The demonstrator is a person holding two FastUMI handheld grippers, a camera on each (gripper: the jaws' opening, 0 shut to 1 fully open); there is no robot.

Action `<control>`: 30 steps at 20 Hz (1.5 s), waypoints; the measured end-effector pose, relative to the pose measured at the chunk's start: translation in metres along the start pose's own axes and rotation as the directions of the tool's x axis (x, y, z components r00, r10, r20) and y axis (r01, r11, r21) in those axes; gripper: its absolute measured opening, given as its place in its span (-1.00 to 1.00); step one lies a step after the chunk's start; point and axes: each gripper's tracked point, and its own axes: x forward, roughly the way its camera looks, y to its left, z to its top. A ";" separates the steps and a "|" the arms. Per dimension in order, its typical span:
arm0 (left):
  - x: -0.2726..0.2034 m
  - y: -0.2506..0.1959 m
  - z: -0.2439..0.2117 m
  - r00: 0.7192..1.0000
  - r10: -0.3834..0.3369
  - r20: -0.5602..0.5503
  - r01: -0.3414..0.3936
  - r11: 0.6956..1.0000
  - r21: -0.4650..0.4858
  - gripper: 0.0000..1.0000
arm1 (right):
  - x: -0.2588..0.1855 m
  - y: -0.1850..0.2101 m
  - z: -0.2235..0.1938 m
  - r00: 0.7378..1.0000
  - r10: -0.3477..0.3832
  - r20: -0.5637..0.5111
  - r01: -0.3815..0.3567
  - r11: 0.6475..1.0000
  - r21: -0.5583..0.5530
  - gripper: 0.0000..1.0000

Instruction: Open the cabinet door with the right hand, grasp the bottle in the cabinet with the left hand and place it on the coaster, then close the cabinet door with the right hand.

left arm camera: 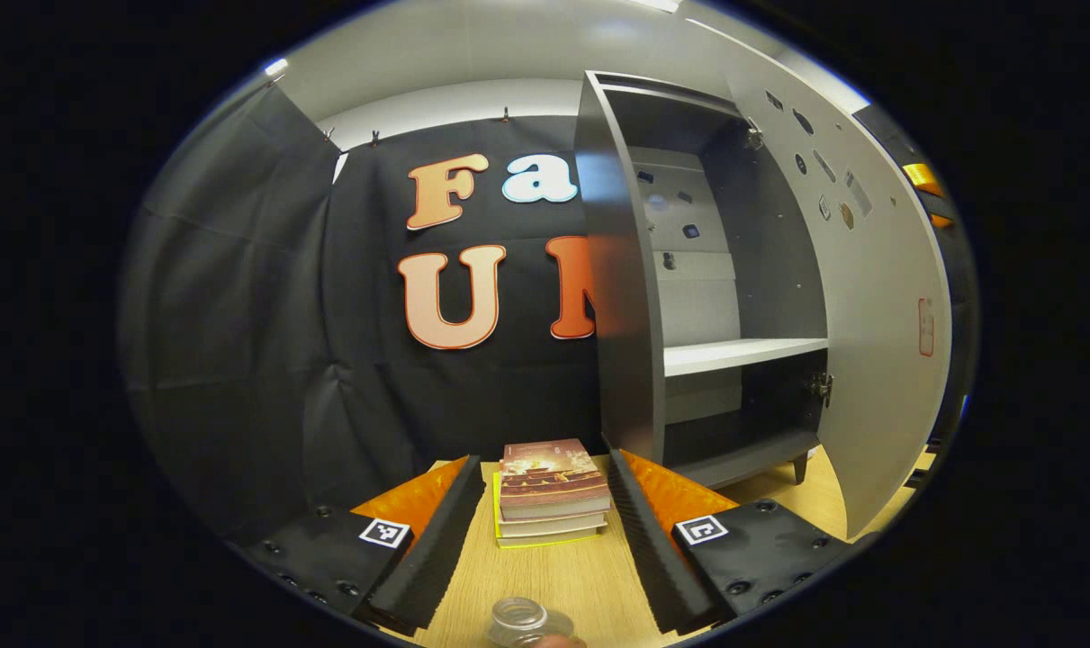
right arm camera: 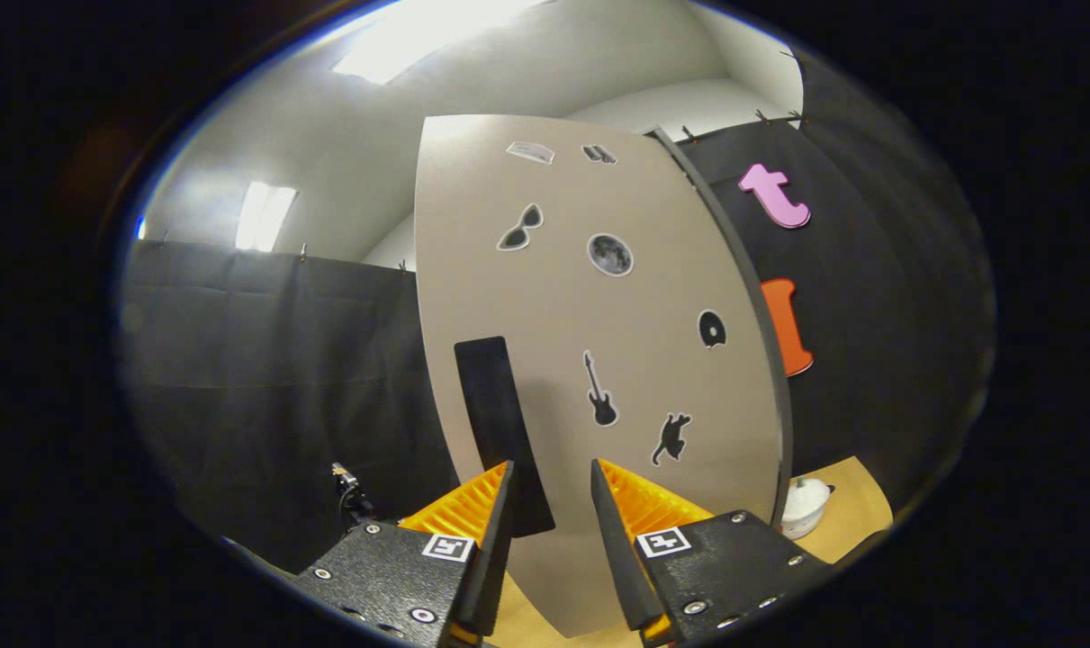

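Bottle [left arm camera: 519, 621]: lying cut off at frame bottom. Left gripper [left arm camera: 543, 513]: fingers spreading wide, empty. Right gripper [right arm camera: 549, 513]: fingers standing narrowly parted before cabinet door [right arm camera: 599, 378]. Book [left arm camera: 552, 477] cover writing staying illegible.

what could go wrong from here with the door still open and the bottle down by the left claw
1. The bottle sits just below the open left claw; pulling back carelessly might tip it.
2. The right claw is open, facing the cabinet door beside its dark handle strip; a hard push could slam the door or shake the cabinet.

Left faces open cabinet [left arm camera: 707, 297], right near door [right arm camera: 599, 360]
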 end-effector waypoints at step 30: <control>0.013 0.089 0.001 0.991 0.135 0.023 -0.134 0.990 -0.044 0.84 | 0.070 0.005 -0.025 0.990 -0.139 -0.031 0.134 0.982 -0.134 0.26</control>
